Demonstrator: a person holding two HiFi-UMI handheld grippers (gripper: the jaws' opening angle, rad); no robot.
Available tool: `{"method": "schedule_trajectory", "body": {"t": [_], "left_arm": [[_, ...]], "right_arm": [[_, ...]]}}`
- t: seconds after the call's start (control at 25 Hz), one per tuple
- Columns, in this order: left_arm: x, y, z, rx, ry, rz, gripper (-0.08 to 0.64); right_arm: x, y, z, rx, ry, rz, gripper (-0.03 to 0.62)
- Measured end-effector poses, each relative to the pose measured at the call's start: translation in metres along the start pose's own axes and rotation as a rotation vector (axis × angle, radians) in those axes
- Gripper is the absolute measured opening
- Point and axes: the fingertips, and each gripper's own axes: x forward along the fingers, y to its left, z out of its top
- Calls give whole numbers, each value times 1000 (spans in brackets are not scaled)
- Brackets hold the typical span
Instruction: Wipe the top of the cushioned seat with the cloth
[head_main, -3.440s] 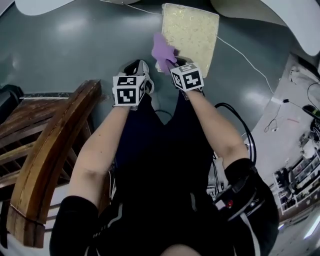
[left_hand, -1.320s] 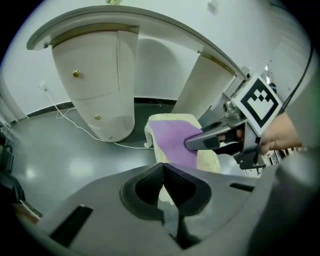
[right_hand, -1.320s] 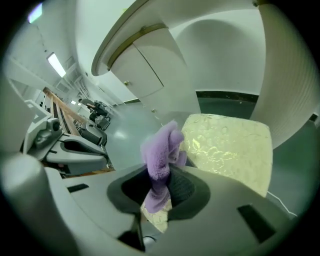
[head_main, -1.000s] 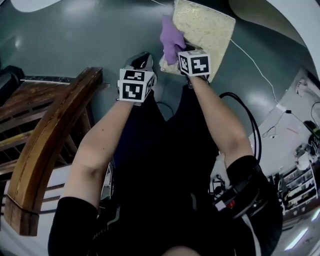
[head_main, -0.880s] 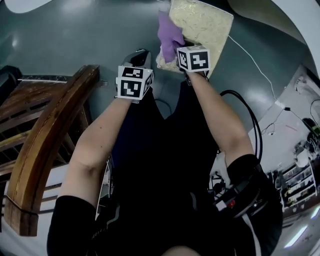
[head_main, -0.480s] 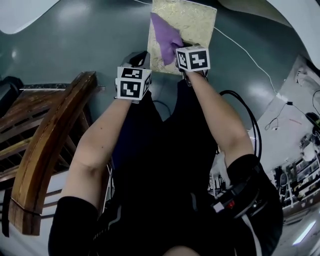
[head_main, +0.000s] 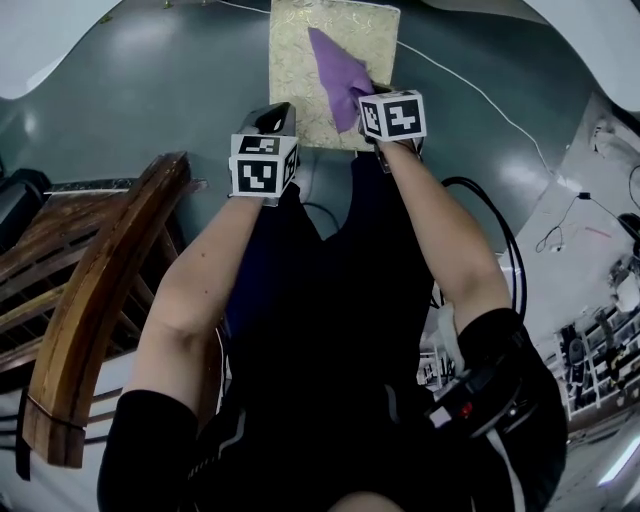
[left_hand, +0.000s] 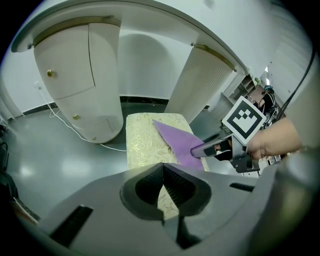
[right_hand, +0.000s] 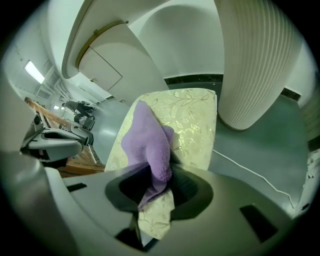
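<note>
While the right gripper (head_main: 366, 93) clamps the purple fleece cloth (head_main: 338, 70), which lies ahead of it along the long axis of the cream brocade cushioned seat (head_main: 293, 60), the left gripper (head_main: 273, 119) hangs alongside, jaws together and empty.

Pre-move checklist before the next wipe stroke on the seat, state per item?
1. Cloth clamped: ok. The right gripper is shut on the cloth.
2. Cloth on the surface: ok. It lies on top of the cushioned seat, towards its right side.
3. Left gripper out of the path: ok. It is shut, empty, at the seat's near edge, apart from the cloth.
4. Seat top free of other items: ok. Only the cloth shows.
5. White cable clear: ok. It is on the floor beside the seat.
6. Enough downward pressure: cannot tell.
</note>
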Motion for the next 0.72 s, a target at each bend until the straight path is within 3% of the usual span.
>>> {"method": "schedule_trajectory", "body": {"t": [0.4,0.52,0.72], "left_arm": [[-4,-16,15,96,13,-18,3],[-4,-16,22,84,0,-24,3],[-11,-13,35,56,-38,-53,3]], "right_arm": [[-23,-43,-13,73,11,-73,109],[-41,-62,-13,79,5,-123,84],[-74,-46,25,33,-97,-99,74]]}}
